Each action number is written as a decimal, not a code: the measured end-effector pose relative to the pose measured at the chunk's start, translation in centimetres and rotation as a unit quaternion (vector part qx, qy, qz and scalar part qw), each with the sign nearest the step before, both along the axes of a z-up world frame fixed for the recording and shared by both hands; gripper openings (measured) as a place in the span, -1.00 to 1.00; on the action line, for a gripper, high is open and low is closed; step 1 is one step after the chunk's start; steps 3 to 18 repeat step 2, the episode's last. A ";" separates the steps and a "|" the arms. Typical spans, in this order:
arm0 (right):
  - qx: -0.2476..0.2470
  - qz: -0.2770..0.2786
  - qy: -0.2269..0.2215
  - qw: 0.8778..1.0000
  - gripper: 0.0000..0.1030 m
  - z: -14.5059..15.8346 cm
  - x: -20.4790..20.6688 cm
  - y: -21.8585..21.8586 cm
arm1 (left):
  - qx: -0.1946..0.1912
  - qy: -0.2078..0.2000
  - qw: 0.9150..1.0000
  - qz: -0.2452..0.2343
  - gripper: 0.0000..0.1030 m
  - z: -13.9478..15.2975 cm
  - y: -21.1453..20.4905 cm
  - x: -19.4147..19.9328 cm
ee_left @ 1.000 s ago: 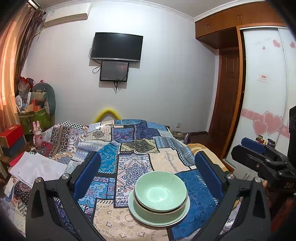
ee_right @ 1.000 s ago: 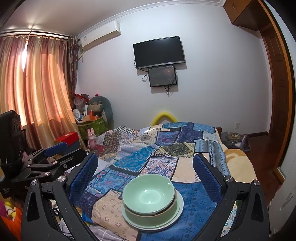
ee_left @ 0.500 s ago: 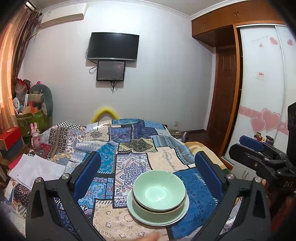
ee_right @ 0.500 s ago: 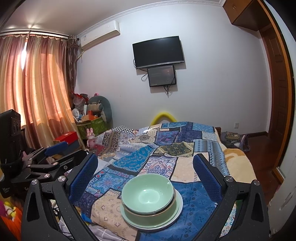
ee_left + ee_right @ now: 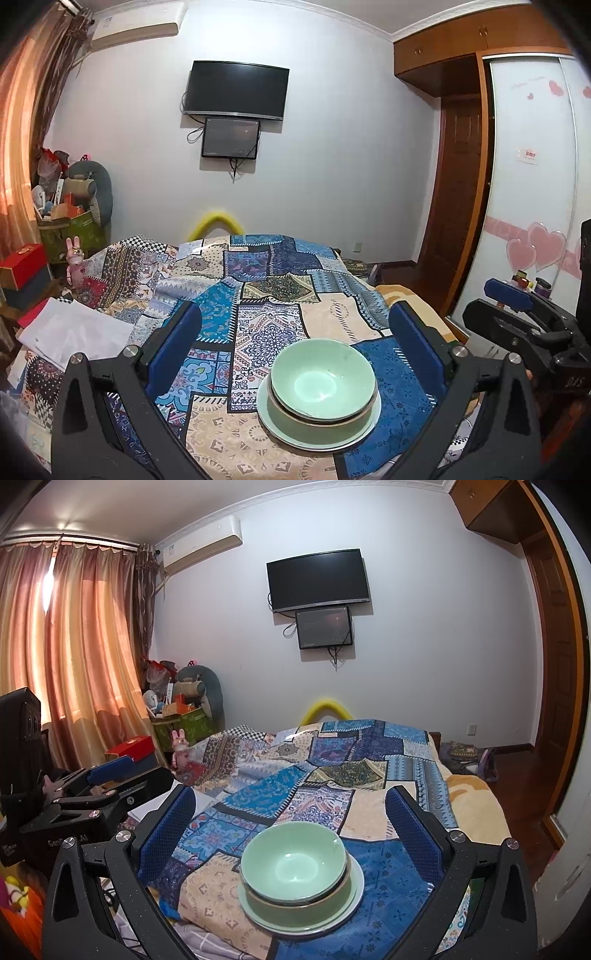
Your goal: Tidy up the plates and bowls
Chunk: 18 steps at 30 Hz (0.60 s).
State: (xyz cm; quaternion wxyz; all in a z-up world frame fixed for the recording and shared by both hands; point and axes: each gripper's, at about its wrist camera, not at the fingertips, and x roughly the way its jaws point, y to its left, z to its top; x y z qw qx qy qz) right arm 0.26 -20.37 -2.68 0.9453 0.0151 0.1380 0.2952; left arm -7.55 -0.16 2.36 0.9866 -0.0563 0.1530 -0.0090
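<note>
Nearest the cameras, the left tongs (image 5: 295,341) and the right tongs (image 5: 290,818) both stand spread wide with nothing between their blue pads; neither touches the crockery.

Just beyond them sits the stack: a pale green bowl (image 5: 322,380) nested in a darker green bowl (image 5: 321,424), both resting on a plate (image 5: 275,430) that lies on the patchwork quilt (image 5: 266,332) at the near end of the bed. In the right view the same stack appears as upper bowl (image 5: 293,864), lower bowl (image 5: 295,910) and plate (image 5: 354,890).

Change noted: over the last second the stack has kept its place and order, while the left view has only drifted slightly. The right tongs show at that view's right edge (image 5: 517,314), much as before. Judgement: the stacking looks finished, or nearly so (no loose dish is visible elsewhere).

Further off lie a white folded cloth (image 5: 74,336), a pink toy rabbit (image 5: 75,258) and a wall television (image 5: 236,90).

Limits: the plate's near rim is partly cut off by the tong frames, the bed's near edge is out of view, and whether a third bowl hides in the stack cannot be told.
</note>
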 end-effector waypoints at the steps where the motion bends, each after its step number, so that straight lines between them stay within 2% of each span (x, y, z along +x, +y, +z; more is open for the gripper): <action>1: 0.000 0.000 0.000 1.000 0.99 0.0 0.0 0.0 | -0.002 0.001 1.000 -0.002 0.99 -0.1 0.0 0.0; 18: 0.000 0.000 0.000 1.000 0.99 0.0 0.0 0.0 | -0.003 0.003 1.000 -0.001 0.99 -0.1 0.0 0.1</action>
